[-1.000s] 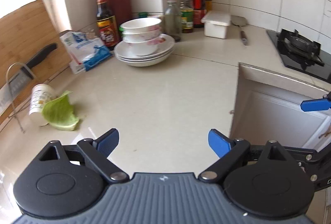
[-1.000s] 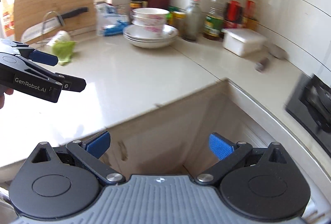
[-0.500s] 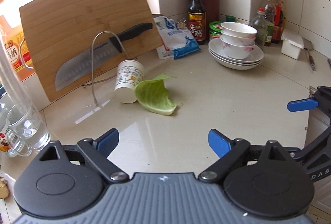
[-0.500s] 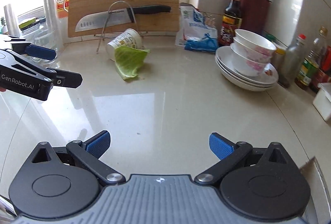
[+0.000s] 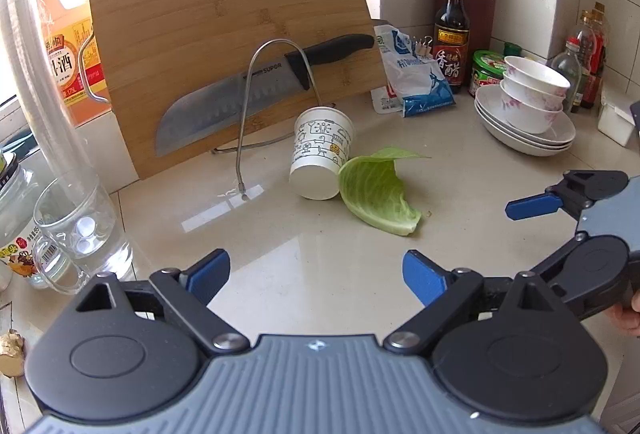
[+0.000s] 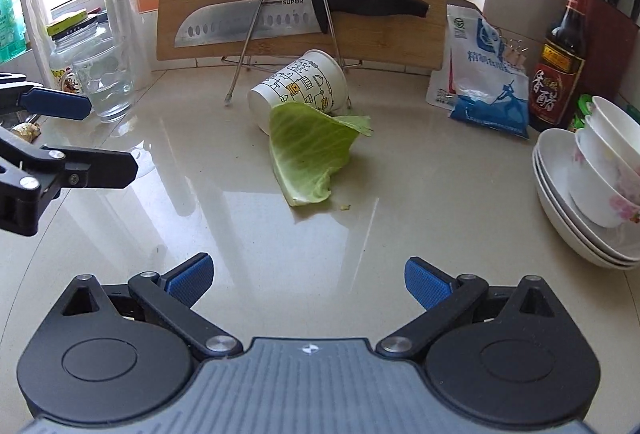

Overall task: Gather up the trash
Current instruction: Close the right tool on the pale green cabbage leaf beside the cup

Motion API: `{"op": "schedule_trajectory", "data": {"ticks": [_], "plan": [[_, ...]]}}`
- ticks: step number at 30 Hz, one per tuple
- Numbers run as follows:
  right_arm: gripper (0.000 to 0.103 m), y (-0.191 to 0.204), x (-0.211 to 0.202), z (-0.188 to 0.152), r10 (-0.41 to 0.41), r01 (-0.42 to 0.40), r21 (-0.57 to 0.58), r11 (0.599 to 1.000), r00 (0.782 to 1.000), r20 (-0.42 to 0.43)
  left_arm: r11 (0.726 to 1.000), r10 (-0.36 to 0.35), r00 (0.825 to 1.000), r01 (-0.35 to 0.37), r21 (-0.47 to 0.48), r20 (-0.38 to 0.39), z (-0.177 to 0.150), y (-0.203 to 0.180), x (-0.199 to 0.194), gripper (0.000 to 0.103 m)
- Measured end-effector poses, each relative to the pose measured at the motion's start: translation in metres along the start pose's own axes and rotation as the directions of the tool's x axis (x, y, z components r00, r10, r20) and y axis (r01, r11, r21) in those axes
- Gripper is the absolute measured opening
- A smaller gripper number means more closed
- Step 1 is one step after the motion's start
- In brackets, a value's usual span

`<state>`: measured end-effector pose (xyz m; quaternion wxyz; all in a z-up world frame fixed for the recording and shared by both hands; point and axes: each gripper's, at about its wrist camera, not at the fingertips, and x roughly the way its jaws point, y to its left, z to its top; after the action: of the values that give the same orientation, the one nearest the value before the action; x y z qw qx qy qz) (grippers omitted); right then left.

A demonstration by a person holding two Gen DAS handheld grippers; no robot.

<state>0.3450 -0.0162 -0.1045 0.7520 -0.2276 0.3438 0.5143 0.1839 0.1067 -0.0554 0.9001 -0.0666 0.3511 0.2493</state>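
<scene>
A printed paper cup (image 5: 320, 153) lies on its side on the beige counter, with a green cabbage leaf (image 5: 378, 189) leaning against it. Both also show in the right wrist view, the cup (image 6: 301, 86) behind the leaf (image 6: 310, 149). My left gripper (image 5: 316, 274) is open and empty, a short way in front of the cup. My right gripper (image 6: 308, 280) is open and empty, a short way in front of the leaf. Each gripper shows at the edge of the other's view.
A bamboo cutting board (image 5: 224, 45) with a knife (image 5: 248, 89) on a wire rack stands behind the cup. A glass mug (image 5: 76, 234) and jars stand left. A salt bag (image 5: 416, 77), vinegar bottle (image 5: 451, 33) and stacked bowls on plates (image 5: 528, 113) stand right.
Both grippers swung left from the stove and cabinet side toward the cutting board, and moved closer to the cup and leaf. Both stayed open.
</scene>
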Motion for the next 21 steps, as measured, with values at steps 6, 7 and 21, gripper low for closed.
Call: {"op": "schedule_trajectory", "data": {"ticks": [6,7,21], "plan": [[0.103,-0.005,0.036,0.018,0.019,-0.02,-0.015,1.0,1.0,-0.022,0.999,0.011,1.0,-0.012,-0.031,-0.003,0.006,0.01,0.013,0.093],[0.103,-0.006,0.041,0.021,0.023,-0.023,-0.017,1.0,1.0,-0.022,0.999,0.012,1.0,-0.012,-0.036,-0.006,0.007,0.011,0.015,0.093],[0.103,0.0,0.093,0.051,0.042,-0.042,-0.041,0.998,0.999,0.011,0.996,0.017,1.0,-0.019,-0.089,-0.025,0.01,0.022,0.03,0.093]]}}
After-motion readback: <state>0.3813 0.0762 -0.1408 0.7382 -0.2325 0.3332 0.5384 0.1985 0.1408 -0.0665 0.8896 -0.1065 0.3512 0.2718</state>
